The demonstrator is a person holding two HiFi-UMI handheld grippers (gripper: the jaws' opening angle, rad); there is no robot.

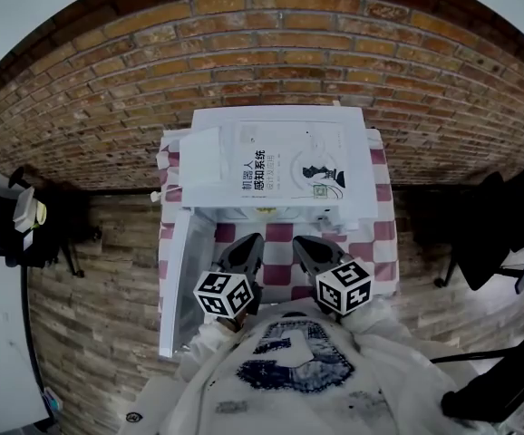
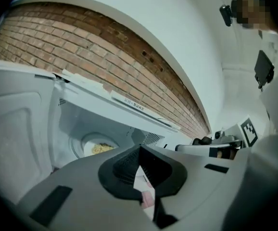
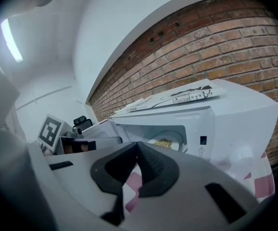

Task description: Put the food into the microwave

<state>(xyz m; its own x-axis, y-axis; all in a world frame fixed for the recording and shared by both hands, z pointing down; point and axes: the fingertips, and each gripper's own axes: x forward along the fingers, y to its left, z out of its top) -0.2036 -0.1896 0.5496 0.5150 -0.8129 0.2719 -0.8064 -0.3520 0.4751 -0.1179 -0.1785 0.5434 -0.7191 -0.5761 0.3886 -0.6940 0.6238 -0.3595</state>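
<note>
Head view sets the left claw [image 1: 252, 240] and right claw [image 1: 300, 243] side by side above the bench [image 1: 384, 236], both pressed shut on nothing, presumably because the food [image 2: 100, 148] already lies inside the microwave [image 1: 280, 166], whose door [image 1: 176, 279] stands open.

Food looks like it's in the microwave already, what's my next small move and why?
Probably push the door shut with the left gripper. The plate of food already sits inside the microwave, the door hangs open on the left side, and that gripper's jaws are together, holding nothing.
</note>
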